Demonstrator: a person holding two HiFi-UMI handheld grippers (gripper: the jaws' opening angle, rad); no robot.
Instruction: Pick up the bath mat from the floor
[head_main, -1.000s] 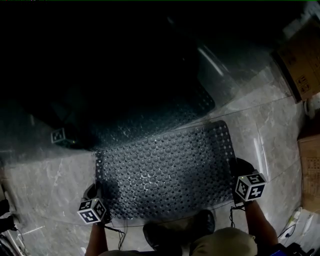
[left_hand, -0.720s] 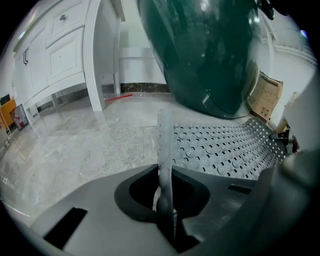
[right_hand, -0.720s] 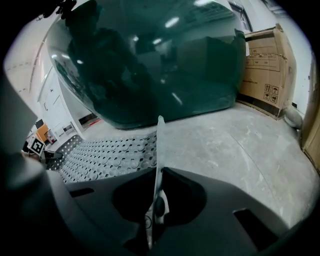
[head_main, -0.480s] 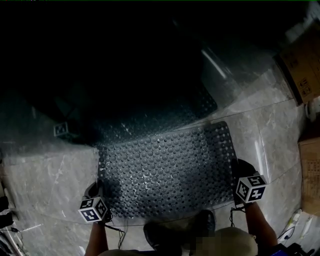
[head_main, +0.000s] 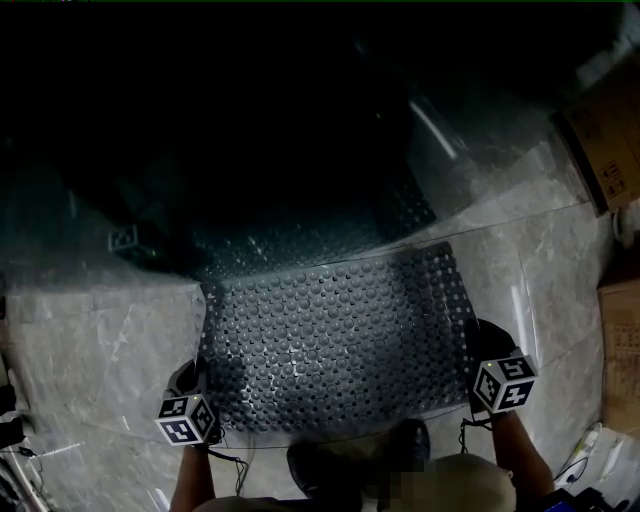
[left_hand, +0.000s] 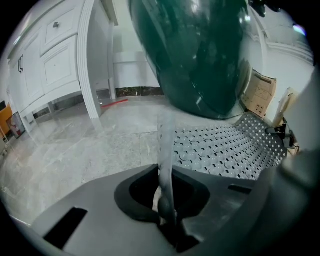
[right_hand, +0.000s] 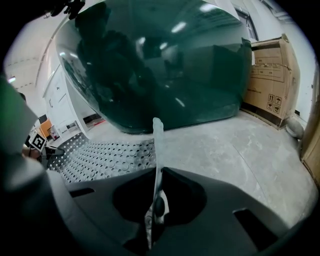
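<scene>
Grip on both near corners looks made, so I judge the step in hand to be the lift itself. A studded, perforated mat (head_main: 330, 340) lies spread over the grey marble floor (head_main: 90, 350), its far edge close against the dark green tub (head_main: 250, 130) and its near edge toward the person's feet. The left gripper (left_hand: 167, 220) is clamped on the mat's near left corner; in the left gripper view a thin translucent strip of the mat's edge stands pinched between the closed jaws, with the studded sheet spreading off to the right. The right gripper (right_hand: 154, 210) is likewise closed on the near right corner, the same pale edge rising between its jaws and the sheet running off to the left. Whether the far edge is off the floor I cannot tell; the sheet looks nearly flat from the head view. Cartons (head_main: 605, 140) stand along the floor's right edge, well apart from the mat. The next move, as I see it, calls for both hands to rise together at an even pace, keeping the sheet taut between them so it neither sags nor drags against the tub, and with firm pressure, since a thin flexible edge could slip out.
</scene>
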